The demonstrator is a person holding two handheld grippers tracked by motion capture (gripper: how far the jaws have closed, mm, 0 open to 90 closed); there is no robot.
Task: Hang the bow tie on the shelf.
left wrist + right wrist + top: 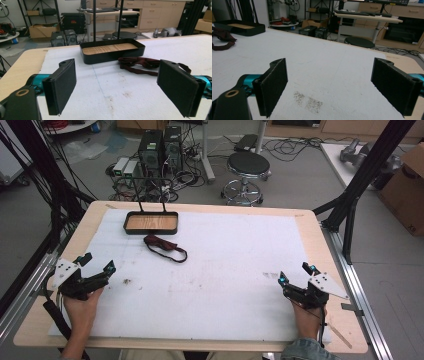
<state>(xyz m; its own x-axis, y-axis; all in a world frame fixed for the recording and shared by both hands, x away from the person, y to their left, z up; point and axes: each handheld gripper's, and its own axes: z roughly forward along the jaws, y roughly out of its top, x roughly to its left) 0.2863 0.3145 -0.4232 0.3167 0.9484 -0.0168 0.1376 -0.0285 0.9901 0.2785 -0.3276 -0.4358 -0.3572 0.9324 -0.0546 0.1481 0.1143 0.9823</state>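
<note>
Both tools, left [97, 263] and right [296, 271], agape near side edges; strap [165, 247] (possibly fabric) beside tray [151, 230].

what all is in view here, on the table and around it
tray: 1, black with wood floor, far left of pad
strap: 1, dark red, just in front of tray
pad: 1, white, covers table
table: 1, light wood
stool: 1, black seat, floor beyond table
computers: 2, black, floor beyond table
box: 1, brown, floor at right
left gripper: 1, black, open, near left
right gripper: 1, black, open, near right
</note>
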